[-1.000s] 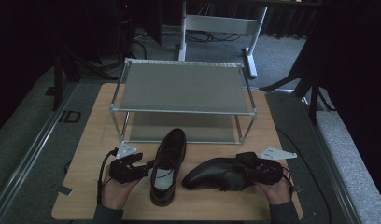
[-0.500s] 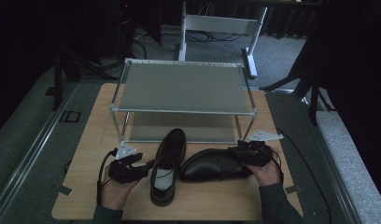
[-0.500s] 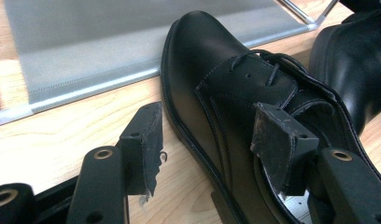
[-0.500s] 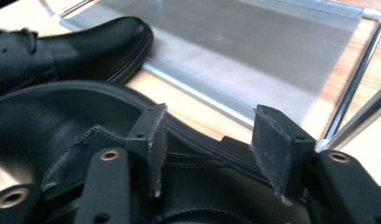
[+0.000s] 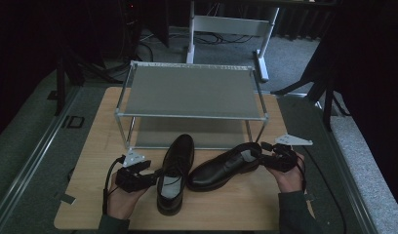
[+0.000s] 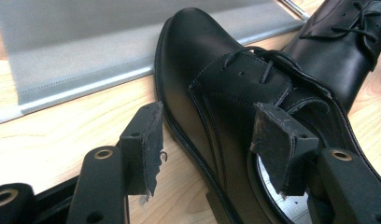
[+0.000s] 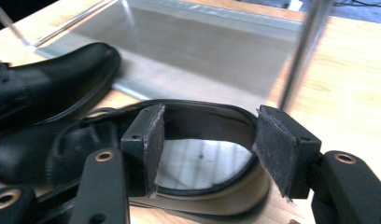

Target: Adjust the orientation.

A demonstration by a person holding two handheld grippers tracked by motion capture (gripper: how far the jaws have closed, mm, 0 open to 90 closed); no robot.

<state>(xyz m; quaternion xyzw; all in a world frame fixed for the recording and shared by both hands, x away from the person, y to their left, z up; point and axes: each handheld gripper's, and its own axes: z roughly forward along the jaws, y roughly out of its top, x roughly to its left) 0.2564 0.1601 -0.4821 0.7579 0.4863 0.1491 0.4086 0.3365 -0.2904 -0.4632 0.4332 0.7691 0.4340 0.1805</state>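
Two black lace-up shoes lie on the wooden table [image 5: 89,161] in front of a rack. The left shoe [image 5: 175,168] [image 6: 202,79] points its toe at the rack. My left gripper [image 5: 155,178] [image 6: 212,135] is open astride that shoe's side wall, with one pad outside on the table side and the other inside the opening. The right shoe [image 5: 219,168] [image 7: 53,154] lies slantwise with its heel to the right. My right gripper [image 5: 263,158] [image 7: 207,140] stands at that heel; its jaws have just been opening, and the heel rim lies between the pads unpressed.
A two-shelf metal rack [image 5: 187,116] with grey shelves stands across the table's far half; its lower shelf [image 5: 187,136] lies just beyond the shoe toes. A rack post [image 7: 300,51] rises close ahead of the right gripper. Dark stands and cables surround the table.
The right hand has moved away from the person toward the rack, and the right shoe's heel swung with it, so the shoe lies more slantwise. The left gripper and left shoe have stayed put.
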